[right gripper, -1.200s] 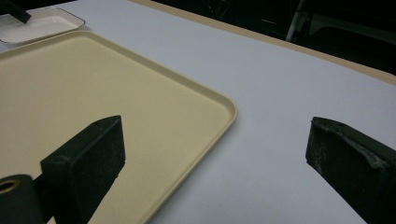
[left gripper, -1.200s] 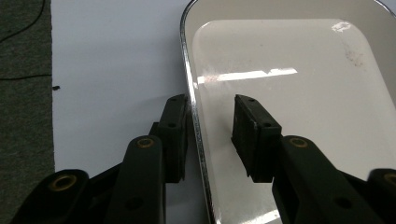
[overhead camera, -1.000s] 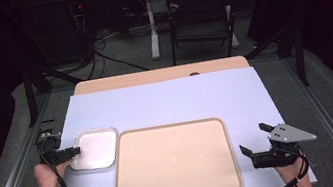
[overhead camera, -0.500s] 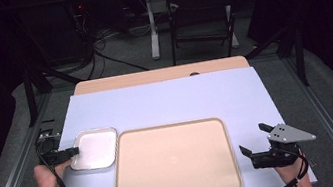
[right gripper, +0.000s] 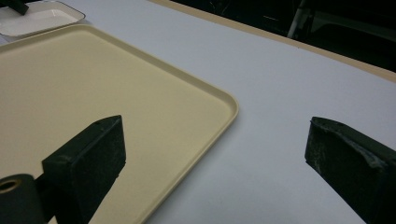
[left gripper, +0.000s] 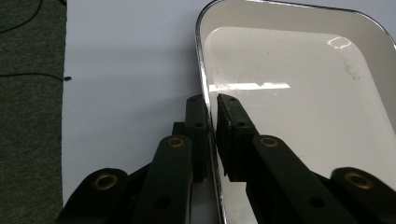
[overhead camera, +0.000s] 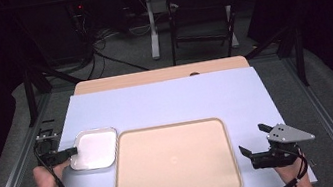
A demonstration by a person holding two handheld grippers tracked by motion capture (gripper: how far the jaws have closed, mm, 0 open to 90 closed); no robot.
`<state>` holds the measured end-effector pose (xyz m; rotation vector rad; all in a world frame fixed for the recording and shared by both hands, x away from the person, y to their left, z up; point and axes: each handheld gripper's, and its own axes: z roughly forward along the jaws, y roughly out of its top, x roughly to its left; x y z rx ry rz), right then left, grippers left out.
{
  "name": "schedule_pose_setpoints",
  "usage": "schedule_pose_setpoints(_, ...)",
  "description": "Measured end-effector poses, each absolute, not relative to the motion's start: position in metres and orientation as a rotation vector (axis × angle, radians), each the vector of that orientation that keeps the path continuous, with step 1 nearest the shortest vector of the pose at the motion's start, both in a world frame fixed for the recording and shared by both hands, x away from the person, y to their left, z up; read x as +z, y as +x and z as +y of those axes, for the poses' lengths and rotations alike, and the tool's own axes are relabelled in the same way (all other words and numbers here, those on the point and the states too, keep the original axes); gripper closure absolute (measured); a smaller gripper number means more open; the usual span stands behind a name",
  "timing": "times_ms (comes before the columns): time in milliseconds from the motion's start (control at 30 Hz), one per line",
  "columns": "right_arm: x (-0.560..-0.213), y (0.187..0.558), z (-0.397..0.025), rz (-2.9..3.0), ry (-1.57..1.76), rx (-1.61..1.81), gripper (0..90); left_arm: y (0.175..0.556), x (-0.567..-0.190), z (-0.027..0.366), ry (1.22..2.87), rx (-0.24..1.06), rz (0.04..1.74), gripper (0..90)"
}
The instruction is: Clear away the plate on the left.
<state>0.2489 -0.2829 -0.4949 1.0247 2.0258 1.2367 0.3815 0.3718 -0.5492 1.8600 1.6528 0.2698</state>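
A small shiny metal tray (overhead camera: 94,148) lies at the left of the table, just left of a large beige tray (overhead camera: 174,161). My left gripper (overhead camera: 73,150) is shut on the small tray's left rim. In the left gripper view the two jaws pinch that rim (left gripper: 204,88) of the metal tray (left gripper: 299,88), one jaw outside and one inside. My right gripper (overhead camera: 253,141) stands open to the right of the beige tray, nothing between its jaws. In the right gripper view the beige tray's corner (right gripper: 205,107) lies between the wide-apart jaws, with the metal tray (right gripper: 37,19) far off.
A pale blue mat (overhead camera: 165,101) covers the table, with a wooden strip (overhead camera: 160,74) along its far edge. Metal rails run beside both table sides. A folding chair (overhead camera: 200,14) and cables stand on the floor beyond.
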Motion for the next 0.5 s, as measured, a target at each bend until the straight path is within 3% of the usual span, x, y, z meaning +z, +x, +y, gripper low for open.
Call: schedule_pose_setpoints(500, -0.4954, 0.2515, -0.2833, 2.024, 1.059, 1.226, 5.9, 0.3776, -0.5498, 0.3805, 1.702, 0.195, 1.643, 88.2)
